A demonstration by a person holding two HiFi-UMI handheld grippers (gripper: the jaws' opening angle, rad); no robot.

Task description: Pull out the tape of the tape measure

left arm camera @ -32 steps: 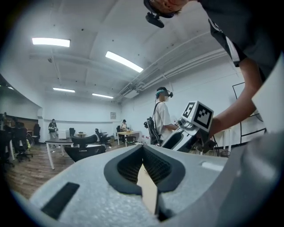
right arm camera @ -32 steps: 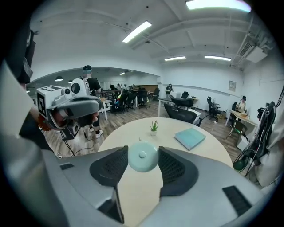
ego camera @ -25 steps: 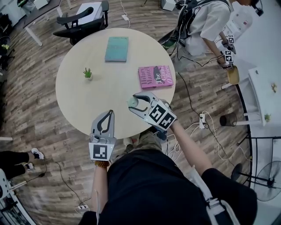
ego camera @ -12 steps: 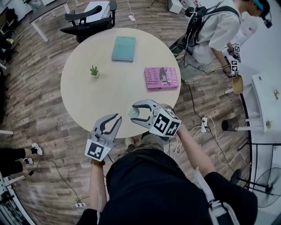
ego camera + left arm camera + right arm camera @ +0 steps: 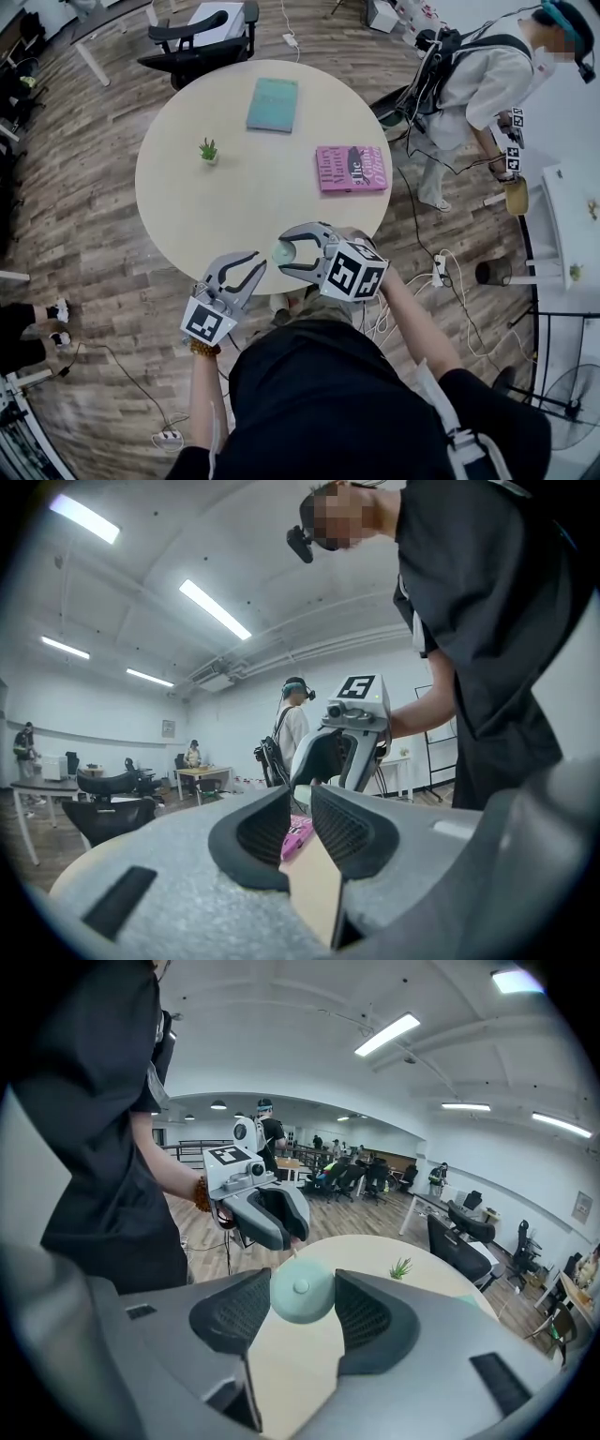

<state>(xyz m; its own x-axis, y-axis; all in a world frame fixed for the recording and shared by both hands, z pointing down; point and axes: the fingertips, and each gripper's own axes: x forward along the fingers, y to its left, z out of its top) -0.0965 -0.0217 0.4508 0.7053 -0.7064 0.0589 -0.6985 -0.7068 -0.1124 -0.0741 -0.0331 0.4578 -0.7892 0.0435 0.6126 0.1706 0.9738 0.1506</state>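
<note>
The tape measure (image 5: pixel 287 251) is a round pale green case, held over the near edge of the round table (image 5: pixel 187 202). My right gripper (image 5: pixel 283 251) is shut on it, one pad pressing on each side. In the right gripper view the tape measure (image 5: pixel 300 1293) fills the gap of the right gripper (image 5: pixel 302 1283). My left gripper (image 5: pixel 258 262) is just to the left of the case, pointing at it, open and with nothing in it. The left gripper (image 5: pixel 301 794) shows a narrow free gap in its own view. No pulled-out tape is visible.
On the table lie a pink book (image 5: pixel 351 169), a teal book (image 5: pixel 273 103) and a small potted plant (image 5: pixel 208 150). A black chair (image 5: pixel 202 42) stands behind the table. Another person (image 5: pixel 478 75) with grippers stands at the upper right. Cables (image 5: pixel 412 281) lie on the wooden floor.
The right gripper has brought the tape measure from over the table toward its near edge. The left gripper has swung to the right toward the case, and its jaws have parted.
</note>
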